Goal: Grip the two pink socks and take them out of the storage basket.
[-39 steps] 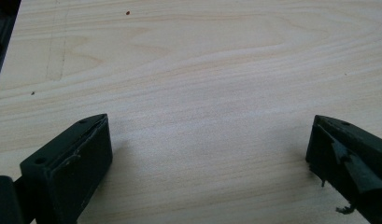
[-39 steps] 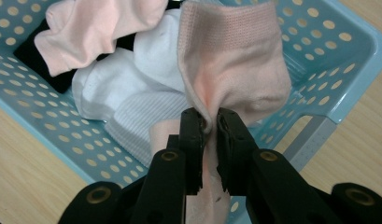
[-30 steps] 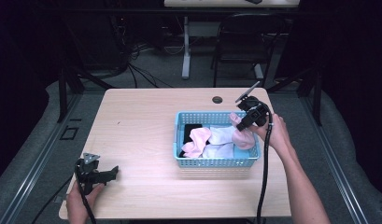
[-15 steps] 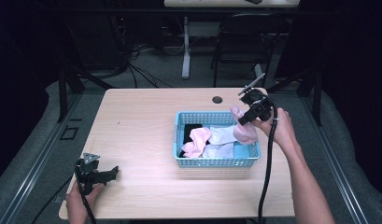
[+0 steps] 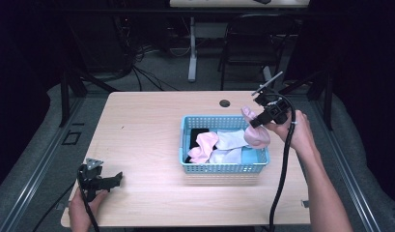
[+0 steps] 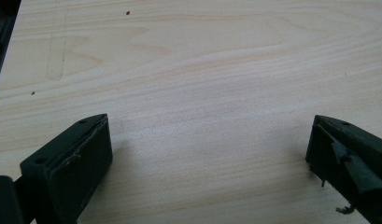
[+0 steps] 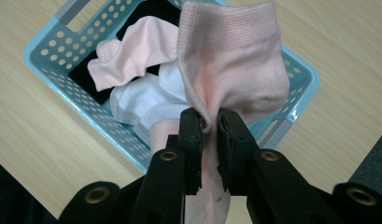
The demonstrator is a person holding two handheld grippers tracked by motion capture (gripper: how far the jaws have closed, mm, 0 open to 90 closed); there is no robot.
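Pink ribbed-knit sock [image 7: 230,60] pinched in right gripper [image 7: 209,122], perforated blue plastic basket [image 5: 222,167] beneath, left gripper [image 6: 207,154] apart.

no readable text, label, brand, number or sign on anything in view.

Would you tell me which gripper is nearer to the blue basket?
Right: the right gripper hangs over the blue basket pinching a pink sock; the left gripper lies far off.
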